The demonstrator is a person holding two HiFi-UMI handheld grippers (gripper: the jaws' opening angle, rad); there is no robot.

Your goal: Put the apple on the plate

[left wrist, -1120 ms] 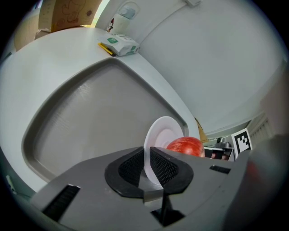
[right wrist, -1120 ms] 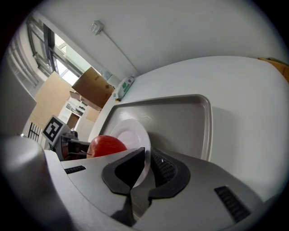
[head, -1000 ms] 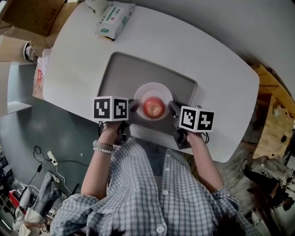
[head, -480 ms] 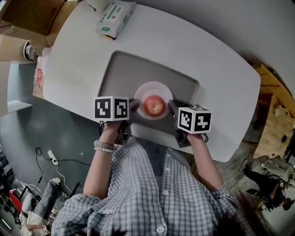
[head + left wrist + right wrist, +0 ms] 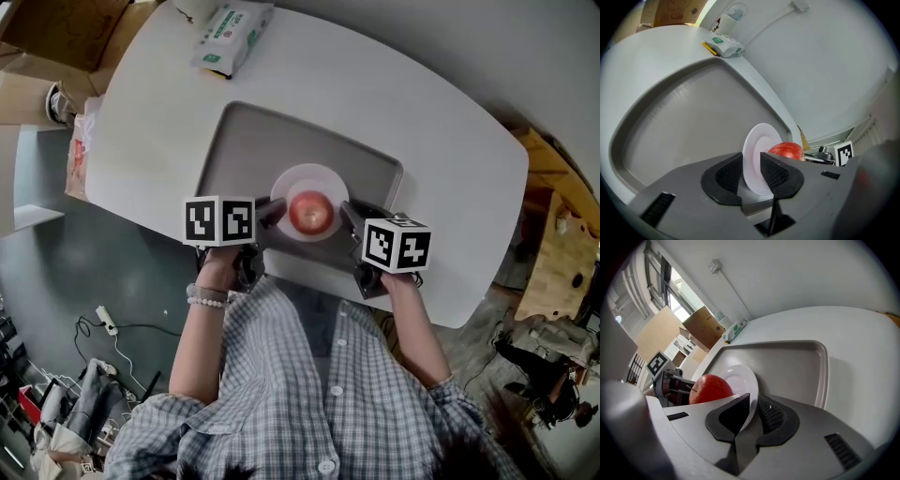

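Left claw (image 5: 751, 172) has just been opening. The plate (image 5: 309, 178) rim sits between its jaws, but the pads no longer press on it, so that side is released.

Right claw (image 5: 751, 414) is clenched on the opposite rim of the plate, with the rim wedged between its pads.

Apple (image 5: 312, 212) is on the plate, roughly centred and upright, with neither claw touching it. The plate rests on the tray (image 5: 248, 150), at the middle of the tray's near edge. The tray lies toward the near edge of the surface (image 5: 441, 159).

Compared with half a second ago, plate and apple are in the same spot on the tray. Nothing rolls or tips when the left side lets go.

My read is that the placement is effectively done, since the apple is where the task wants it. The left release looks like the start of letting go of the plate.

What's left is to release the right claw and back both off.

Risk: the rim is thin and light, so a pad dragging on the way out could skid the plate or rock the apple. Pull straight back along the jaws, no lift.
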